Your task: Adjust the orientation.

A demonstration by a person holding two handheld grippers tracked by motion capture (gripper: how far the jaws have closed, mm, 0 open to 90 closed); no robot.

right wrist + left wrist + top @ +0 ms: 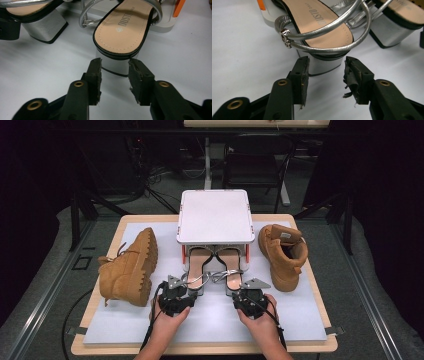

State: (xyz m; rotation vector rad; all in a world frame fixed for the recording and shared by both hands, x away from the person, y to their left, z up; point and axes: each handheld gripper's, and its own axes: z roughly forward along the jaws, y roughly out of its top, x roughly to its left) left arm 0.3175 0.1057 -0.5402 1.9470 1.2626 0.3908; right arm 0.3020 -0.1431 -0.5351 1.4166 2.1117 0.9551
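Hands come in at the near edge of the white mat [125, 330], each wrapped round a black gripper that points away toward the pair of silver sandals. Nearest the left sandal [196, 270] sits the left gripper [184, 289], level with the mat; in the left gripper view its jaws stand spread on either side of the block heel [322, 66], close beside it, the pads not pressing, and their rubber facing [350, 77] is frayed and peeling. To the right of that sandal, the right gripper [246, 291] is posed the same way; in the right gripper view its jaws stand parted just short of the right sandal [231, 270], with the heel [113, 65] showing in the gap between them.

Both sandals have smooth tan insoles edged in black, shiny metallic tube straps looping over the heel end, and squared mirror-silver block heels. They lie side by side, toes pointing away, their front parts tucked under a low white shelf [215, 215] with a flat square top and orange legs.

Left of the sandals, a tan suede boot [129, 267] lies on its side, its deep lugged sole turned toward them. Right of the sandals, its mate [282, 255] stands upright, with the padded collar open. Beyond the shelf is a dark floor with cables.
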